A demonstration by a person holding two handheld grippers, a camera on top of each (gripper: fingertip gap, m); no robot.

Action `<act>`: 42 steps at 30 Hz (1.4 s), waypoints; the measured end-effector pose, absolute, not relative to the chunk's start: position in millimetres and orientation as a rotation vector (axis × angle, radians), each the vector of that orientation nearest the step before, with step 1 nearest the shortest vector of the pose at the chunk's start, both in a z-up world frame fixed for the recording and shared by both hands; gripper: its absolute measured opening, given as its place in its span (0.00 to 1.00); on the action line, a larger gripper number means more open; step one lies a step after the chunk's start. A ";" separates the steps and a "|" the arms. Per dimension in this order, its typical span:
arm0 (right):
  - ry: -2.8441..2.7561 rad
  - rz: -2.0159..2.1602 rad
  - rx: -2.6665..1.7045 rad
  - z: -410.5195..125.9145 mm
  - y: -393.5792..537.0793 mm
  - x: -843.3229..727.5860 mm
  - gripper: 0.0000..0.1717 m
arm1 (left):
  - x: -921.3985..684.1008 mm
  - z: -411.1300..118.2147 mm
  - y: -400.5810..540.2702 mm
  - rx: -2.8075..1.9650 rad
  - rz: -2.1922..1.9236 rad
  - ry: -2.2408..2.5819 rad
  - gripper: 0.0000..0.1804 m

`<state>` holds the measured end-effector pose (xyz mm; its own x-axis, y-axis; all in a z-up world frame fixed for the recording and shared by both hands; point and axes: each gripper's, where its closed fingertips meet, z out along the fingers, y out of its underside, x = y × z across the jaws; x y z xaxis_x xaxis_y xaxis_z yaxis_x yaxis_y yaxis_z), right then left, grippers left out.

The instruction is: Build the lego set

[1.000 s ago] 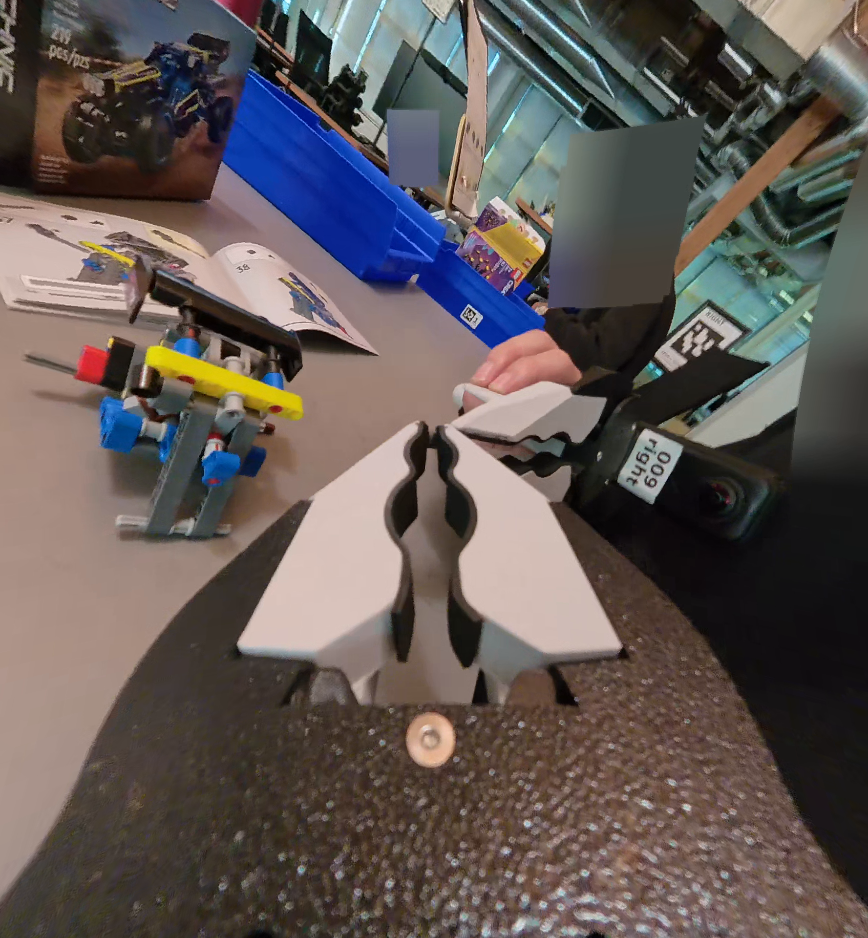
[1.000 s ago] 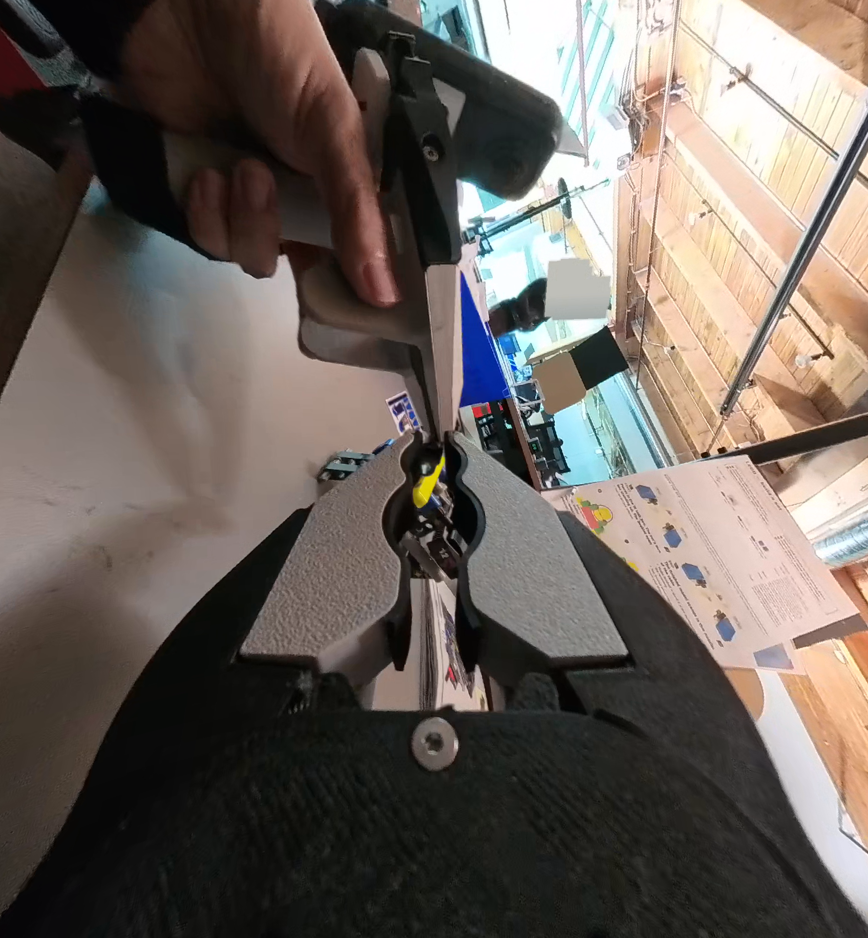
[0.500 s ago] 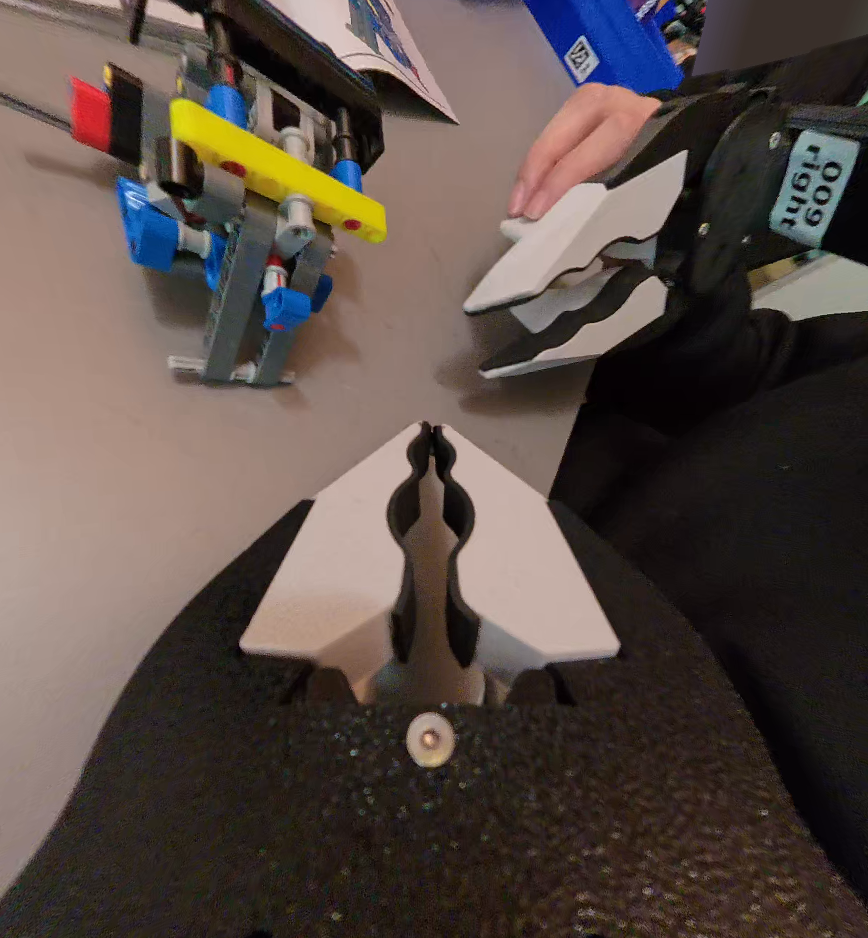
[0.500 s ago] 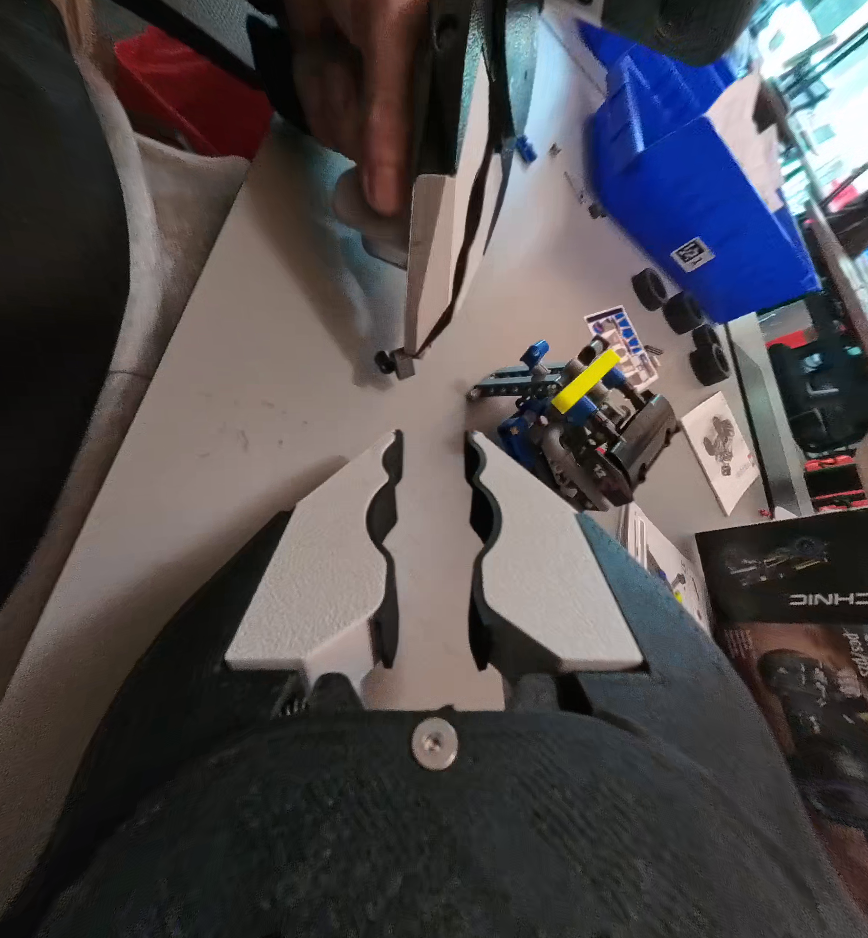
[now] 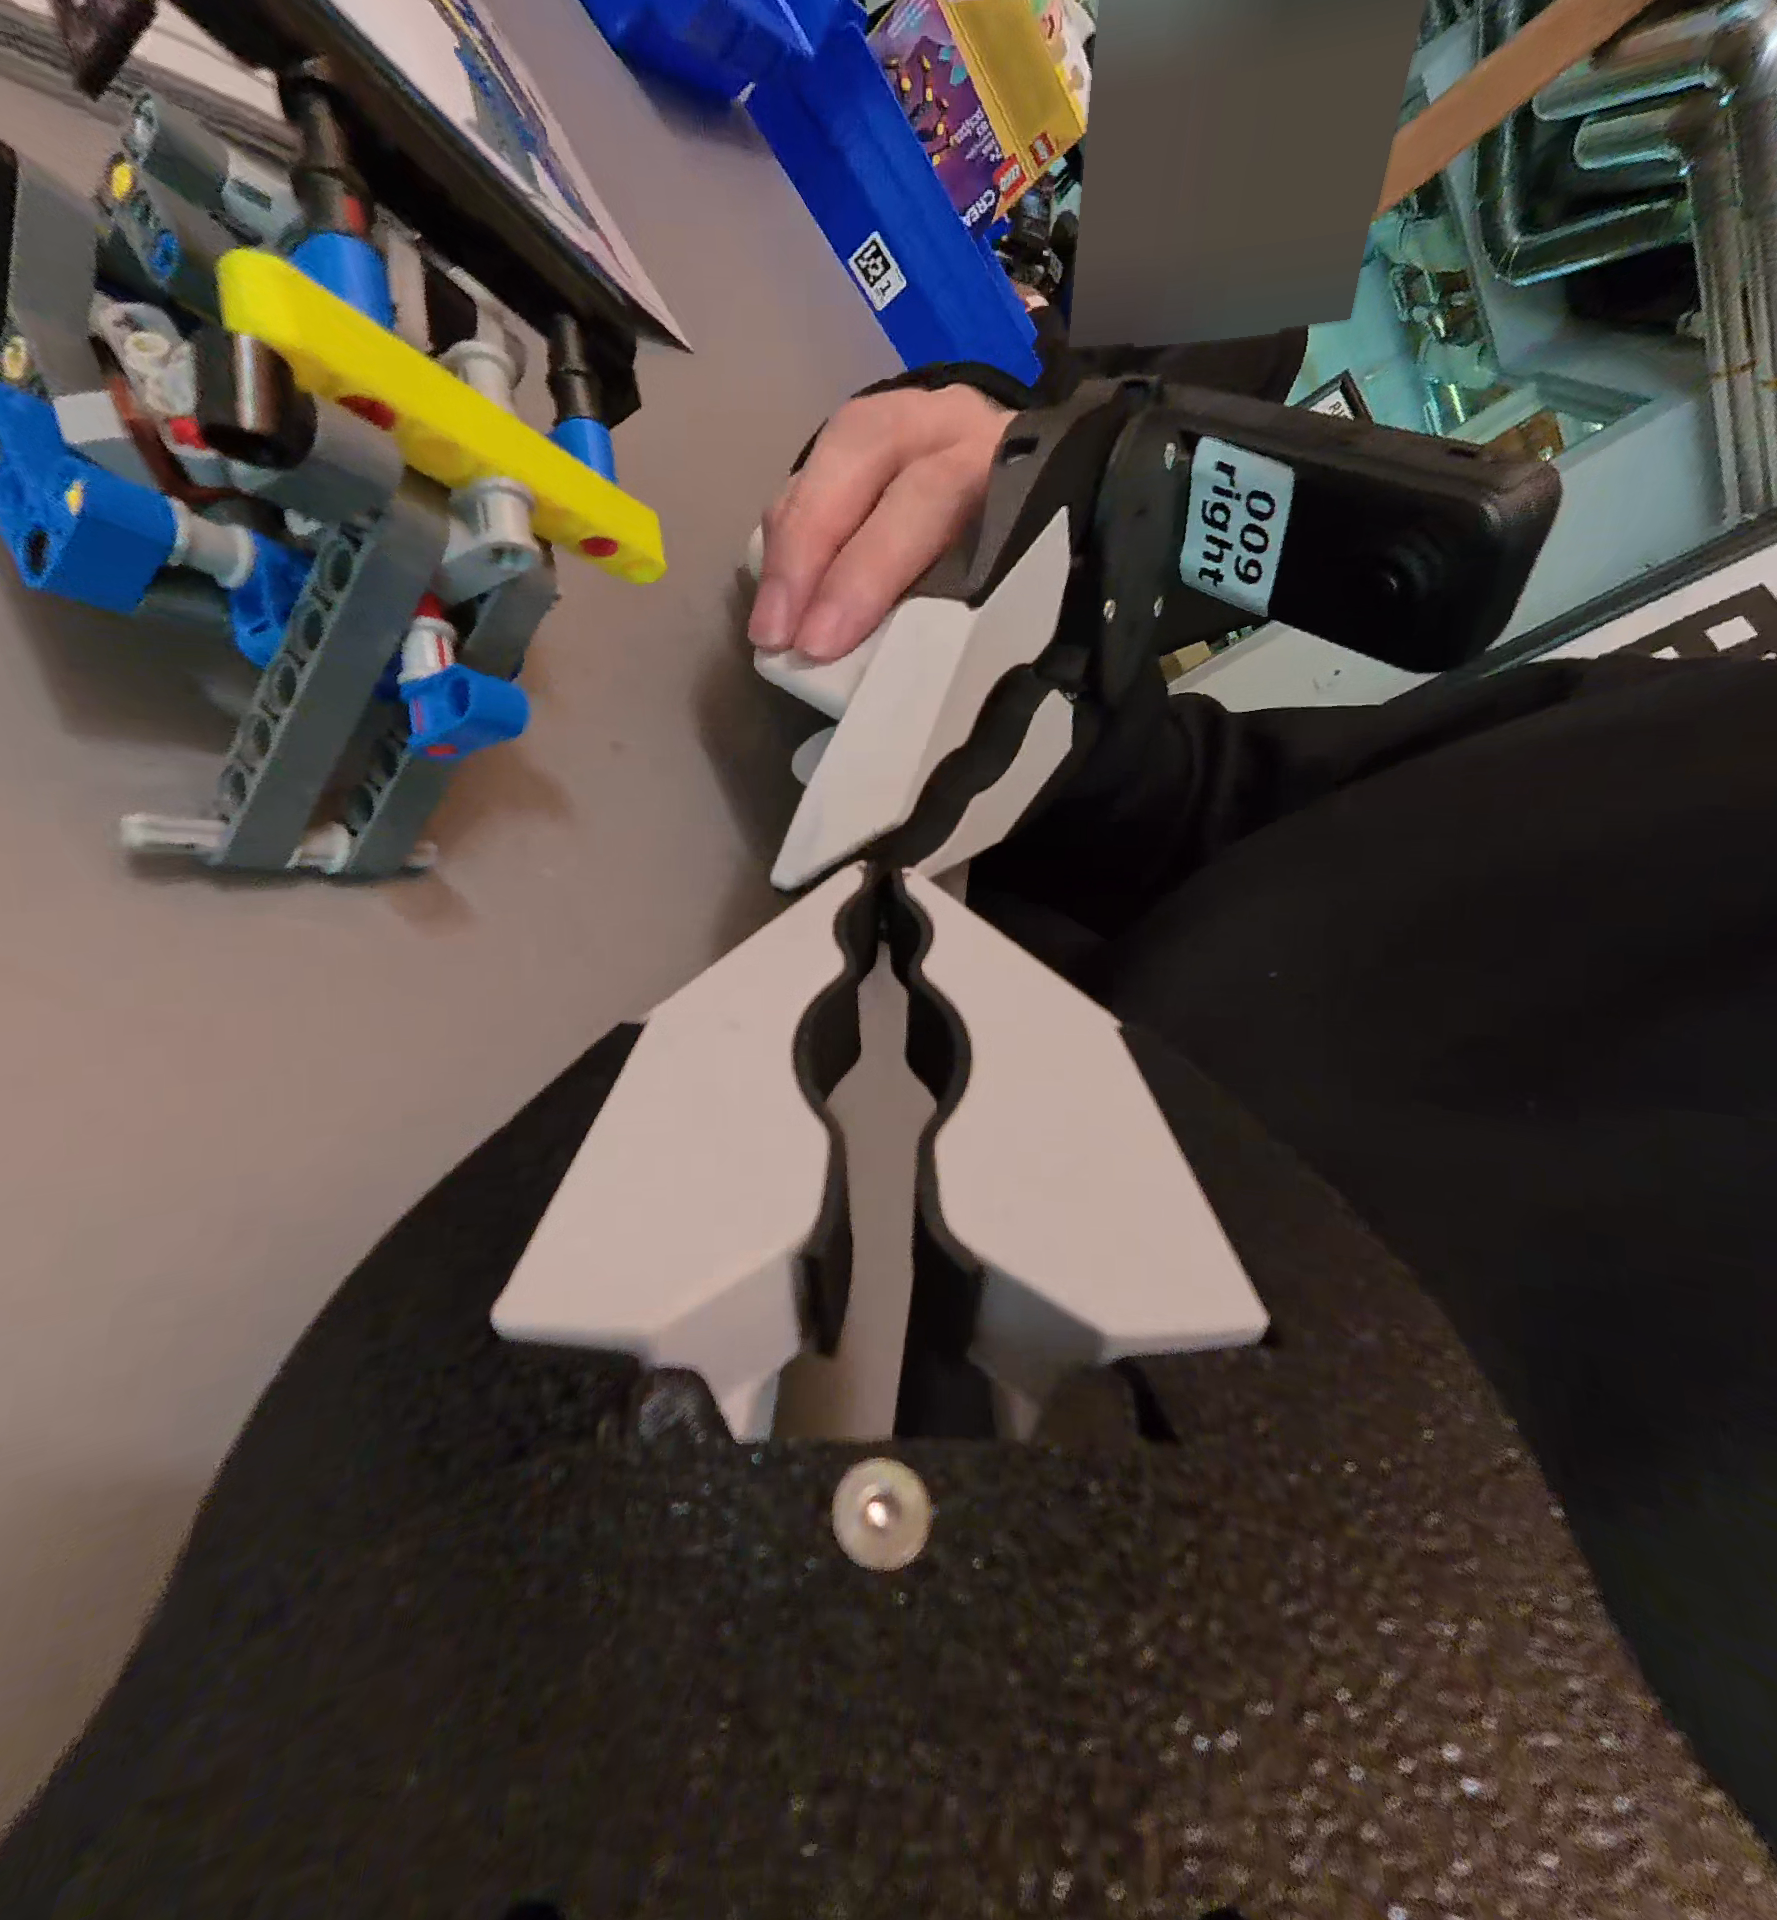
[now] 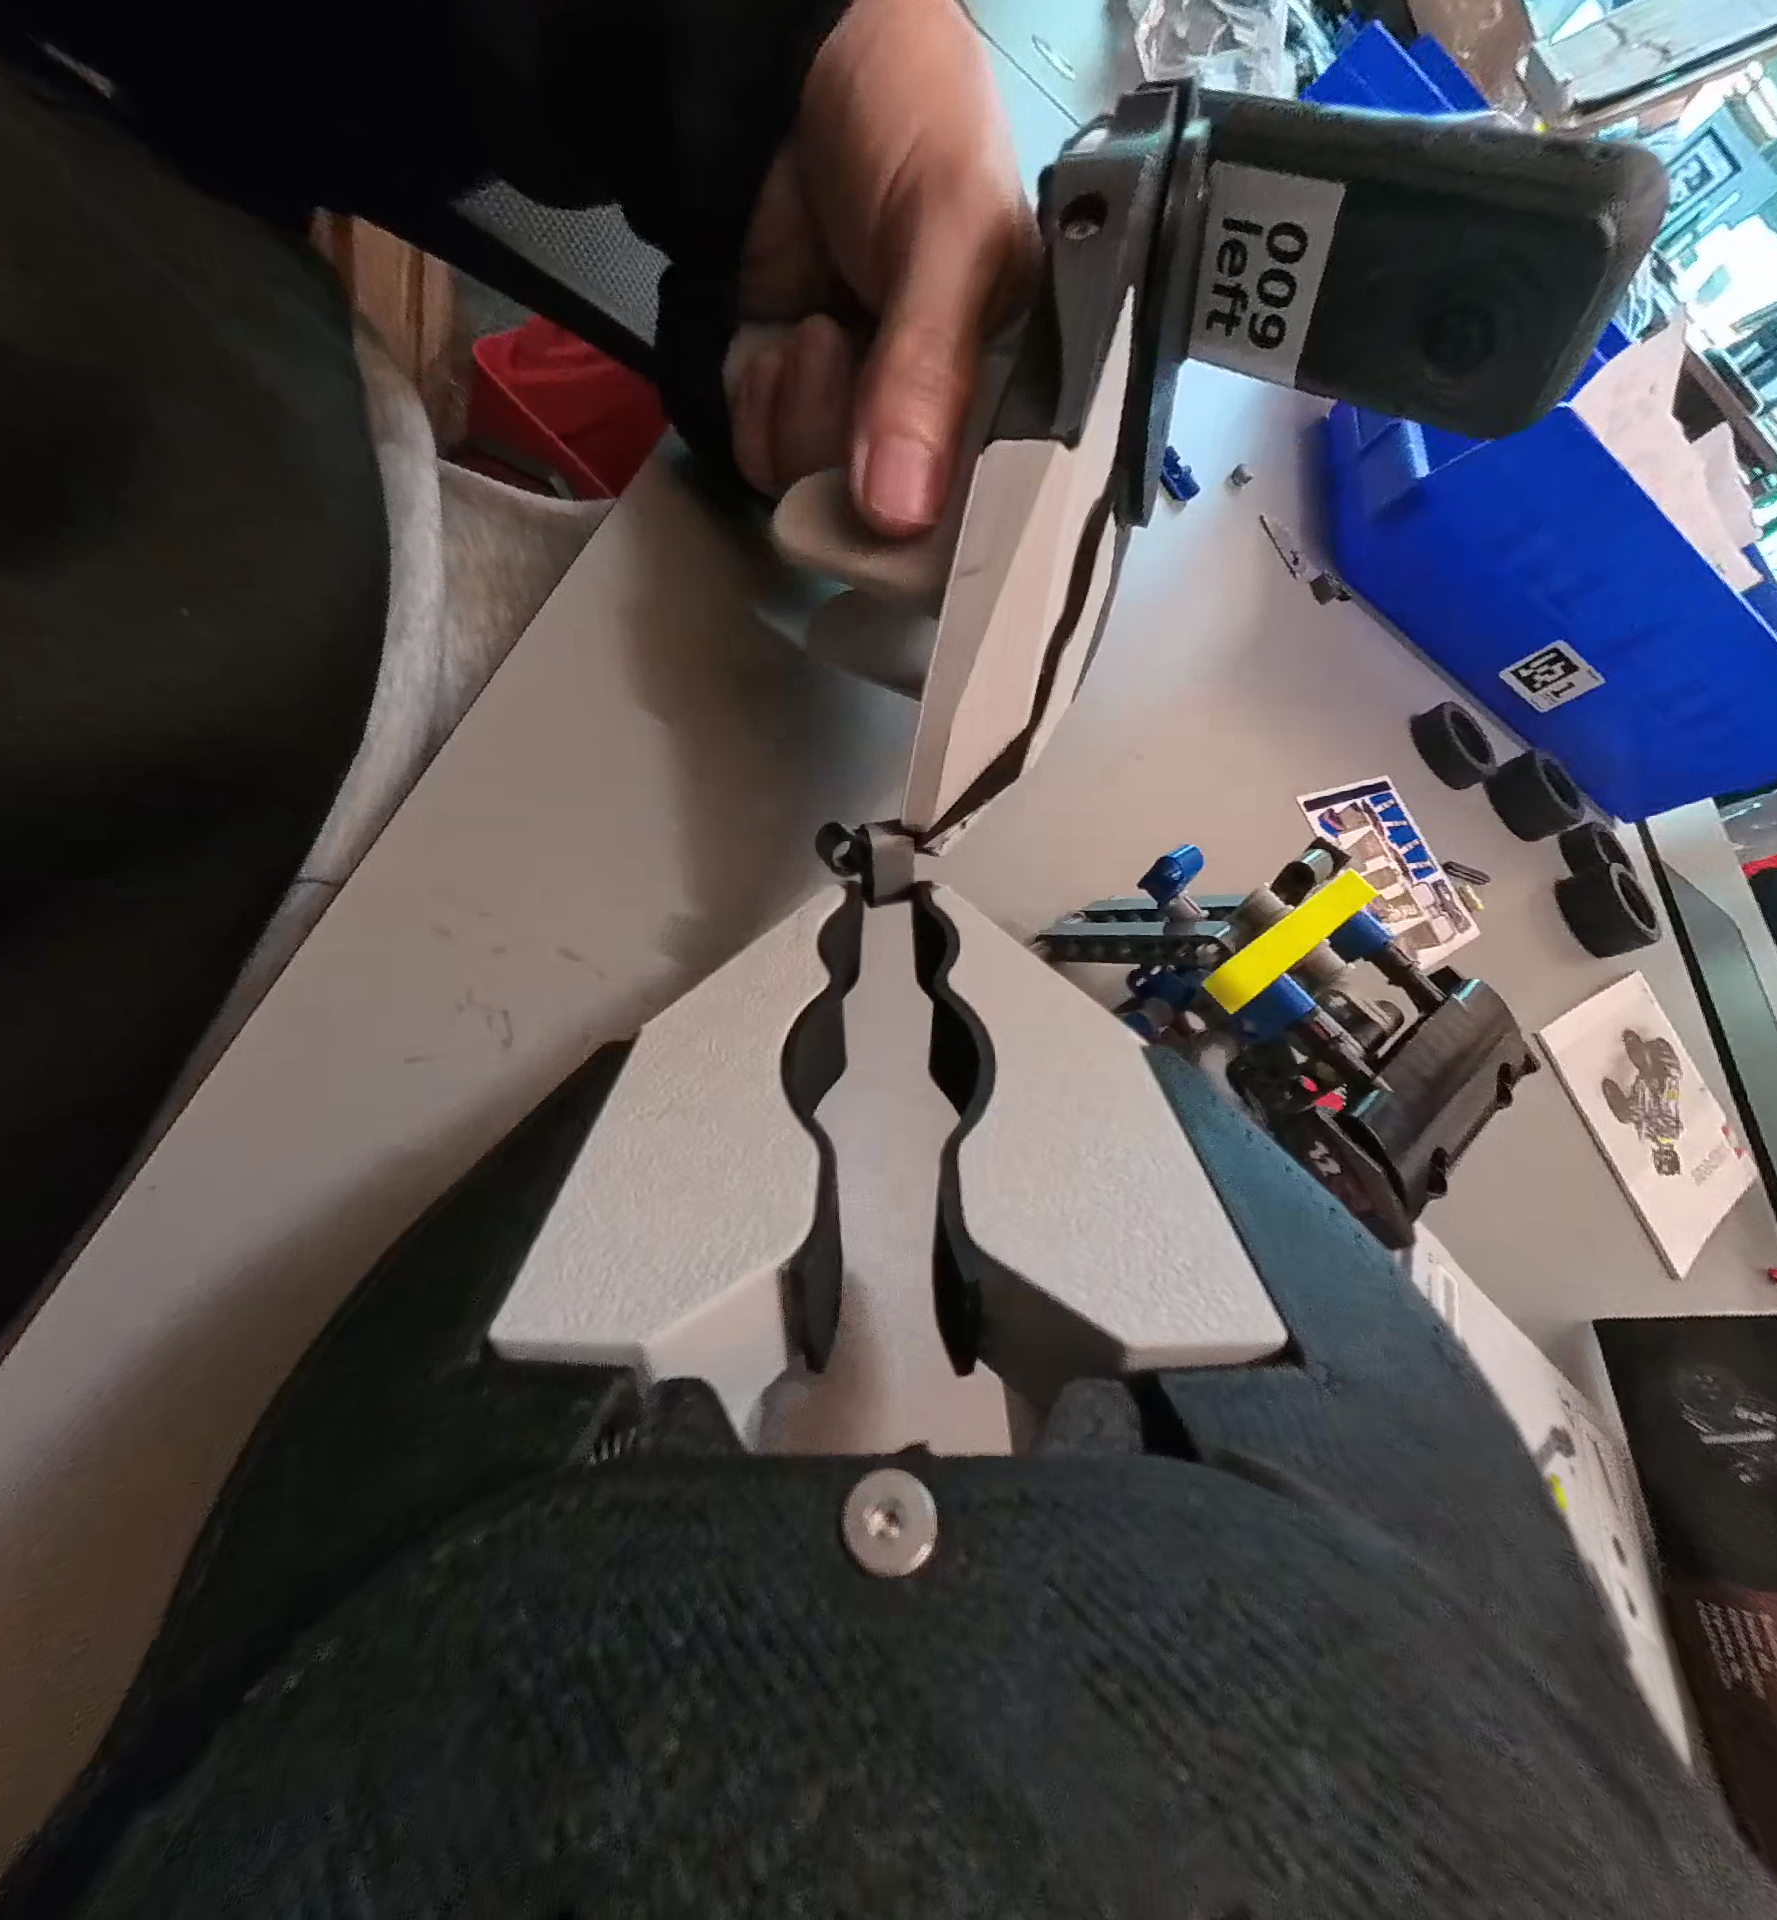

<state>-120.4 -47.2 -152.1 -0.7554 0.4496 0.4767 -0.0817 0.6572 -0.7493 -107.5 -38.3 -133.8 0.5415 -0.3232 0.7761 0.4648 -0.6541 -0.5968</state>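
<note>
Small grey plastic connector piece [image 6: 889, 871] with a black ring end sits pinched between both tips: right hand-held gripper [image 6: 886, 896] clamps it from below, left hand-held gripper [image 6: 925, 836], pressed together, grips its top, above the worktop [image 6: 551, 935]. Best keep both squeezes steady and aligned.

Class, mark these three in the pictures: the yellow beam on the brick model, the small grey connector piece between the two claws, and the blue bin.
yellow beam [image 5: 427, 416], left wrist view, mid-length.
small grey connector piece [image 6: 886, 871], right wrist view, grey body.
blue bin [image 6: 1549, 582], right wrist view, side wall.
</note>
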 end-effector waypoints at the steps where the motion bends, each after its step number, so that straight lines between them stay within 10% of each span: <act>1: -2.217 1.054 -0.295 -152.1 -47.4 -120.1 0.04 | -107.2 -133.4 -37.9 -1.947 -1.189 -0.101 0.00; 9: -2.116 1.033 -0.778 -151.0 -23.0 -136.4 0.03 | -136.9 -138.1 -25.9 -2.039 -0.605 -0.201 0.19; 33: -2.130 0.550 -0.556 -147.9 -17.3 -146.2 0.04 | -137.1 -137.3 -26.2 -1.772 -0.727 -0.574 0.03; 42: -2.480 0.913 -0.304 -105.3 5.6 -167.6 0.54 | -143.2 -126.3 -23.2 -1.539 -1.078 -0.740 0.03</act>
